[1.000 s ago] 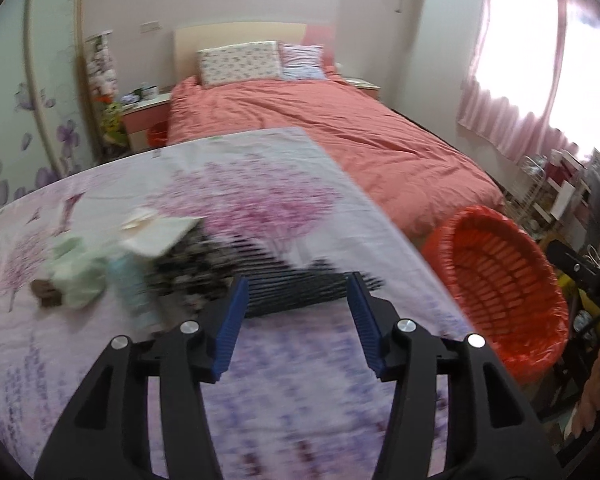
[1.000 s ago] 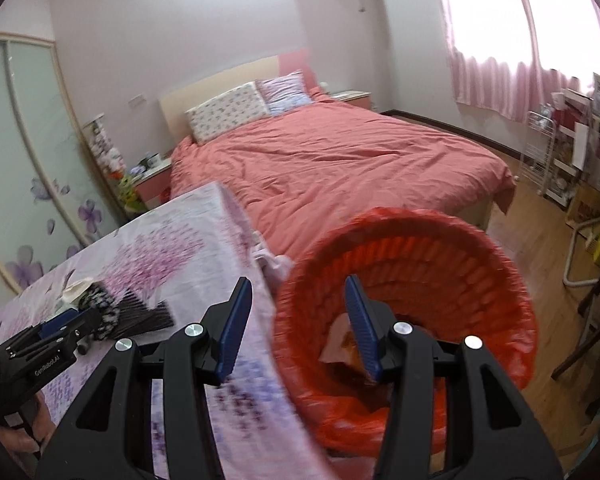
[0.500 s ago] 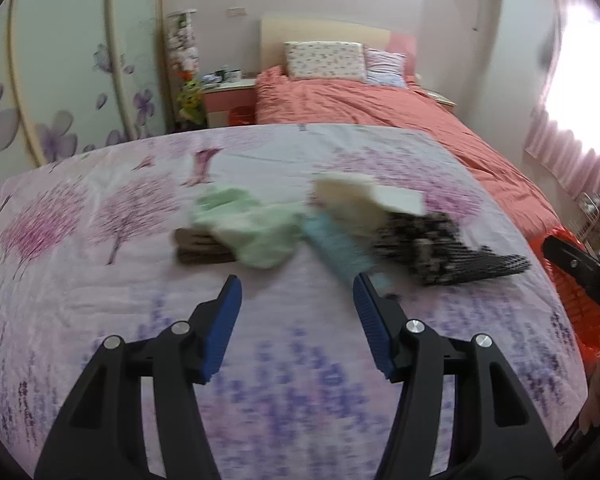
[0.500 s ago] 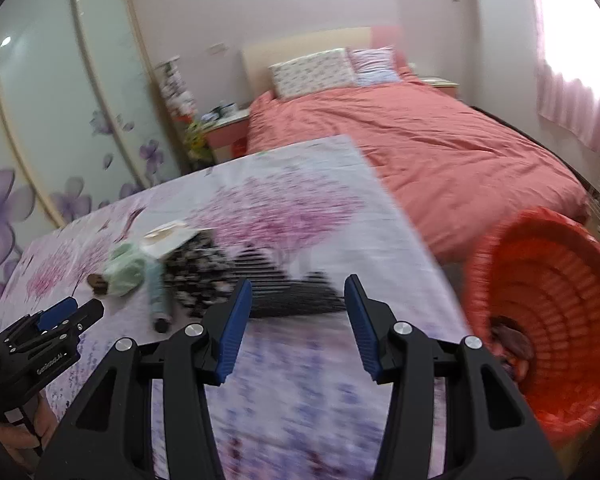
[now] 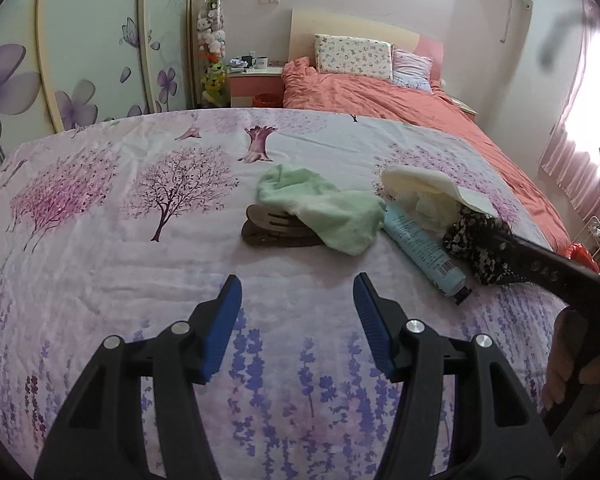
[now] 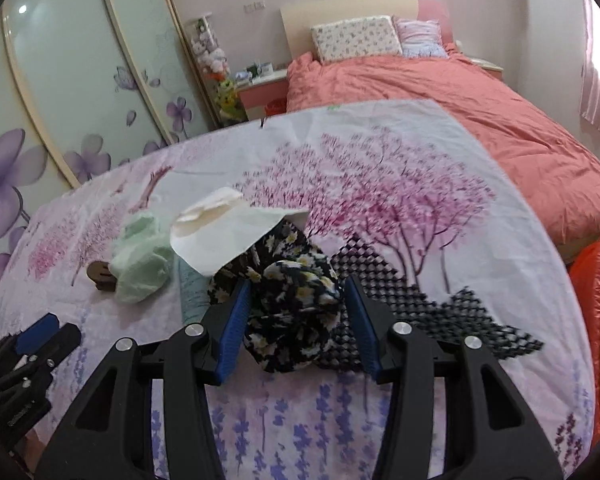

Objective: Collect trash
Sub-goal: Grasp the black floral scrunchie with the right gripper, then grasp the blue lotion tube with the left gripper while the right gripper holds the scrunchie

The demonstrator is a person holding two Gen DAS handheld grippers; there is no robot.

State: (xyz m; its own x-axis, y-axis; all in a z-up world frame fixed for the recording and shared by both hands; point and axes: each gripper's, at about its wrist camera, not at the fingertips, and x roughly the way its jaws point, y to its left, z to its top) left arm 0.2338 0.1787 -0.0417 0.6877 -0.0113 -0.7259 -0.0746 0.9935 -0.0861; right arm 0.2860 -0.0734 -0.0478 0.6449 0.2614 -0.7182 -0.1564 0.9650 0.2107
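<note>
Your right gripper (image 6: 296, 322) sits low in the middle of its own view, jaws closing around the black floral cloth bundle (image 6: 290, 316). The bundle lies between the blue pads, but they do not look pressed against it yet, so nothing is held. Under and to the right of the bundle lies a black mesh sheet (image 6: 420, 308), spreading toward the lower right of the frame. Above the bundle, a white crumpled paper (image 6: 220, 236) overlaps its upper edge. A pale blue tube (image 6: 190, 292) lies just left of the bundle, partly hidden behind your left finger. Further left a light green cloth (image 6: 140, 264) covers part of a brown hair clip (image 6: 100, 276). The orange trash basket (image 6: 598, 312) shows at the right edge, well apart from the pile.

Your left gripper (image 5: 298, 312) hangs in the lower middle of its view, about half open with nothing between the pads, over the bare flowered bedsheet (image 5: 100, 260). The green cloth, clip and tube lie above it in that frame, none of them touching it. Your right gripper's arm crosses the right side of that view, over the floral bundle. A coral quilt (image 5: 420, 104) and pillows (image 5: 352, 56) fill the upper right.
</note>
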